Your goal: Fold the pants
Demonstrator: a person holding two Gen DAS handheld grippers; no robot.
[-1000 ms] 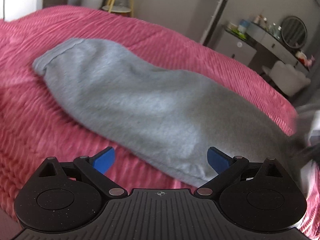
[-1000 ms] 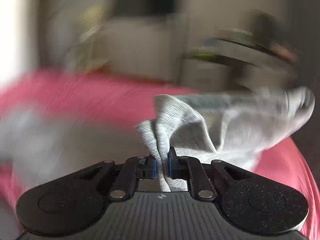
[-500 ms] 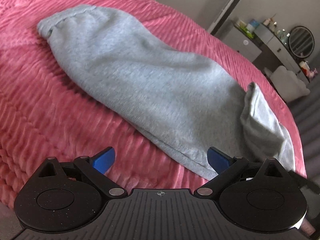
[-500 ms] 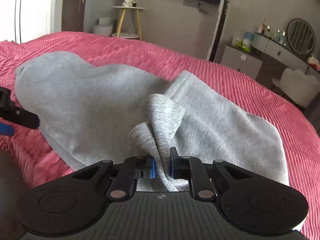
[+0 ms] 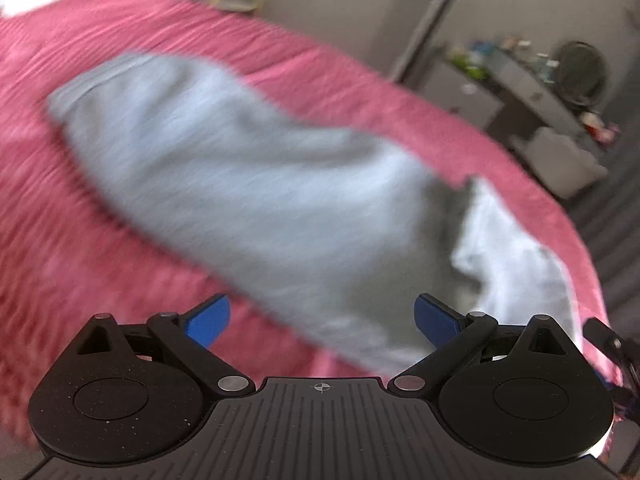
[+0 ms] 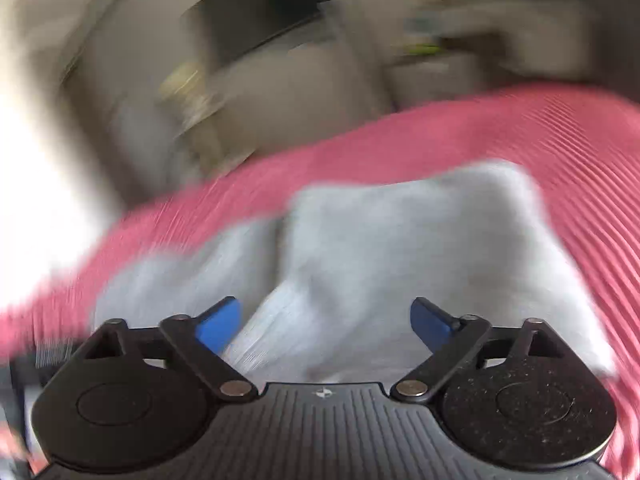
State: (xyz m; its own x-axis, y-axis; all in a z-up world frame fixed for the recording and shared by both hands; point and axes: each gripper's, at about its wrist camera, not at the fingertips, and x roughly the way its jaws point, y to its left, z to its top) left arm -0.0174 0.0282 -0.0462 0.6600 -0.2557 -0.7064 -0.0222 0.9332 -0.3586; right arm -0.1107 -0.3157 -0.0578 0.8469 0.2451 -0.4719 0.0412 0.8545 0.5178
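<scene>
Both views are smeared with motion blur, but the claws read clearly. The left claw (image 5: 322,318) is spread wide, its blue-padded fingertips (image 5: 208,320) far apart and gripping nothing; it hangs over the near edge of the soft grey fleece pants (image 5: 256,184), whether it brushes the cloth cannot be told. Those pants lie stretched across the ribbed pink bedspread (image 5: 60,240), one end doubled back over itself at the right (image 5: 516,256). Over on the other side, the right claw (image 6: 325,322) is just as wide, blue fingertips (image 6: 218,328) parted and empty, with the grey pants (image 6: 400,248) spread directly ahead and between them. The folded flap's ridge runs up from the left pad. Pink bedspread (image 6: 560,140) frames the cloth beyond.
</scene>
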